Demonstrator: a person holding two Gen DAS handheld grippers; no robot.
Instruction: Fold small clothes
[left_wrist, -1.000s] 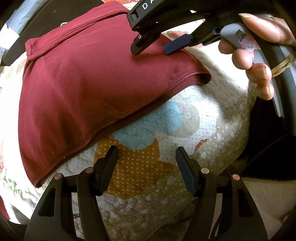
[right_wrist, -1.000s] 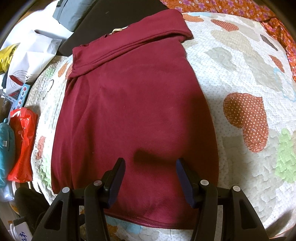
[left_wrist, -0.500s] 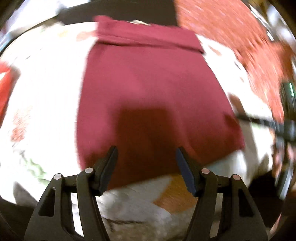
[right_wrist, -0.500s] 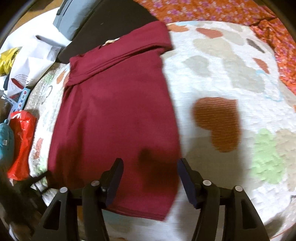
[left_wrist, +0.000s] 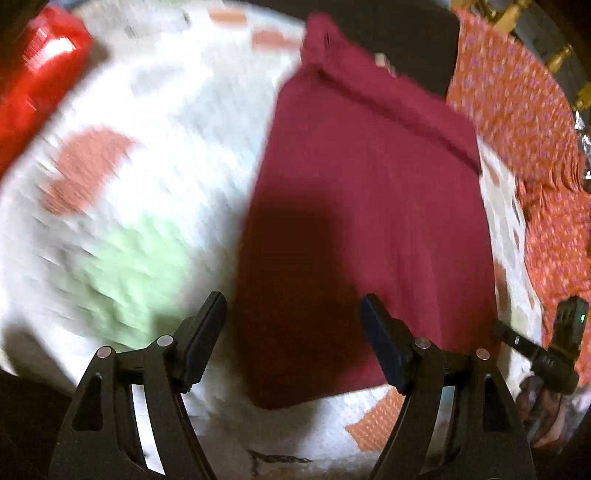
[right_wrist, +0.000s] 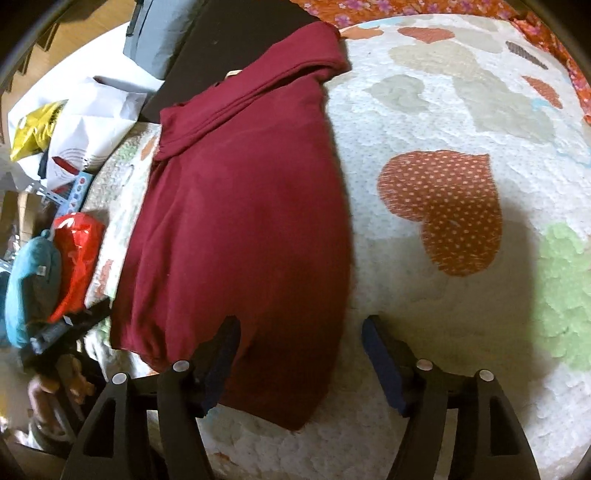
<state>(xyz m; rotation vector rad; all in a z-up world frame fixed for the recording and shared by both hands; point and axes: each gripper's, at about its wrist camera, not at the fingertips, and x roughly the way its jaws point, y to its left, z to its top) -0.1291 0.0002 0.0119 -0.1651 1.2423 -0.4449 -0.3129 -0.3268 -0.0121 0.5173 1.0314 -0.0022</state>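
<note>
A maroon garment (right_wrist: 243, 206) lies folded into a long strip on a white quilt with heart patches (right_wrist: 443, 332), its collar end far from me. My left gripper (left_wrist: 293, 317) hovers over the garment (left_wrist: 369, 221) at its near left corner. Its jaws are opening, and the cloth lies below them, not pinched. My right gripper (right_wrist: 301, 332) hangs over the near right corner, with its left finger (right_wrist: 225, 343) above the cloth and its right finger above bare quilt. Its jaws are opening too, with nothing gripped. The left wrist view is blurred.
A red bag (right_wrist: 77, 258), a teal pouch (right_wrist: 29, 280) and white and yellow bags (right_wrist: 92, 122) crowd the quilt's left side. A black surface (right_wrist: 229, 48) lies beyond the collar. An orange floral cloth (left_wrist: 517, 129) borders the far right.
The left gripper has swung and rolled from the garment's side round to its near left corner. The right gripper has slid right, towards the near right corner. Both pairs of jaws stand wider.
</note>
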